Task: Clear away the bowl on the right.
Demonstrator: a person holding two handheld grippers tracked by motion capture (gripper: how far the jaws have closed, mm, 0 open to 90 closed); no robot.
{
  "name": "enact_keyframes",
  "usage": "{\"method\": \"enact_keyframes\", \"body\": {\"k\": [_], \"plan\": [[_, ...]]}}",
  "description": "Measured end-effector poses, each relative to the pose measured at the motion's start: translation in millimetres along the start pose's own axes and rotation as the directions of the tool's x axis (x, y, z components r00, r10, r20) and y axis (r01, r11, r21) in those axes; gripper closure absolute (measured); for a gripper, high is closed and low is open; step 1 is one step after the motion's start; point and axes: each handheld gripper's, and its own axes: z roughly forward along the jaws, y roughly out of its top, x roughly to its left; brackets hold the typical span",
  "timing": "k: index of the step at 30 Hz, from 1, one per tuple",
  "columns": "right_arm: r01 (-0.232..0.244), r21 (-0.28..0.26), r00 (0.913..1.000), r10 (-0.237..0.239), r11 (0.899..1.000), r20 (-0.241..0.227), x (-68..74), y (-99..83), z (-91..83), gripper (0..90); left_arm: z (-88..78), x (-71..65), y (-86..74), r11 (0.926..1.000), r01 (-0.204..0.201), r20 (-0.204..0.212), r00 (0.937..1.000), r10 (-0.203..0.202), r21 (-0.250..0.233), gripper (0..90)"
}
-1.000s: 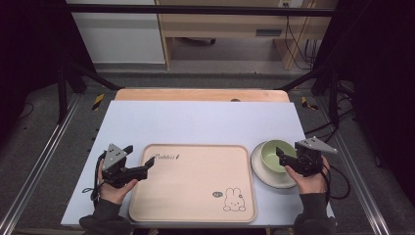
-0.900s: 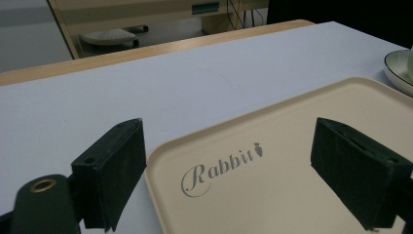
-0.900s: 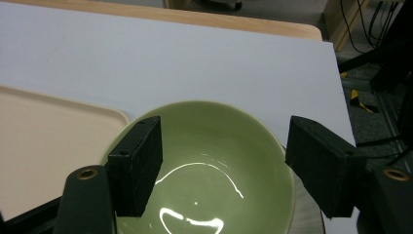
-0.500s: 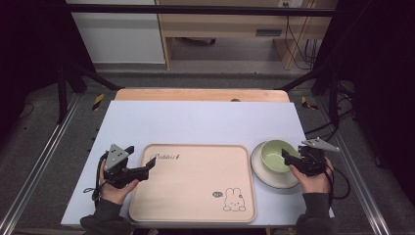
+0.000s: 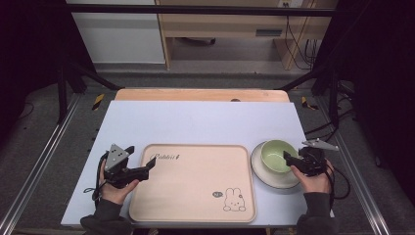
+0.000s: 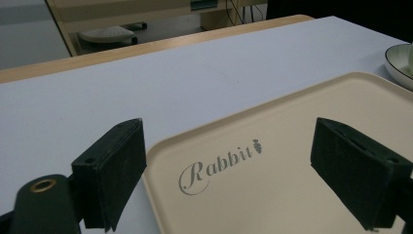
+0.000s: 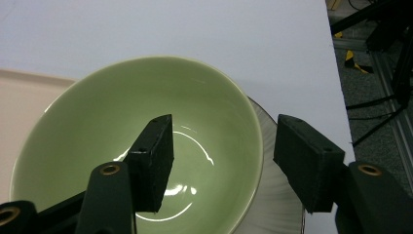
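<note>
A: Where does the pale green glazed ceramic bowl (image 5: 276, 155) sit?

B: On a white round ceramic plate with a dark rim (image 5: 274, 179), on the light blue tabletop (image 5: 195, 122), just right of the beige plastic tray printed with a rabbit (image 5: 195, 183).

A: And the right hand-held gripper (image 7: 221, 163)?

B: Its jaws straddle the bowl's near wall, one inside the hollow, one outside over the plate. They have just been closing, with the rim between them, yet a gap shows on both sides, so the pads do not press on it yet.

A: How is the bowl likely to handle?

B: Stiff and fairly weighty for its size, probably, and breakable. The glaze shines, so it looks slippery; a thin rim pinch may let it swing or slide. A deep bite on the wall, pads flat against both faces, seems the safest hold, and lifting straight up should keep it from dragging the plate.

A: The left hand-held gripper (image 6: 234, 180)?

B: Open wide and empty, jaws hovering over the tray's near corner by the "Rabbit" lettering (image 6: 219, 161), pressing on nothing
</note>
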Motion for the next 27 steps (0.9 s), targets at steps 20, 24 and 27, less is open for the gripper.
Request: {"method": "enact_keyframes", "body": {"k": [20,24,27], "plan": [[-0.031,0.083,0.9995,0.031,0.996,0.000,-8.0,-4.4,9.7,48.7,0.7,-0.6,-0.3,1.0000,-0.004,0.000,1.0000,0.004,0.006,12.8],[-0.041,0.105,0.9991,0.042,0.994,-0.005,-9.8,-4.8,10.7,52.1,0.8,-0.6,-0.3,1.0000,-0.004,0.000,1.0000,0.004,0.006,12.8],[-0.055,0.122,0.9983,0.057,0.991,-0.013,-10.1,-4.7,12.0,54.8,1.1,-0.6,-0.4,1.0000,-0.005,0.000,1.0000,0.005,0.007,12.8]]}}
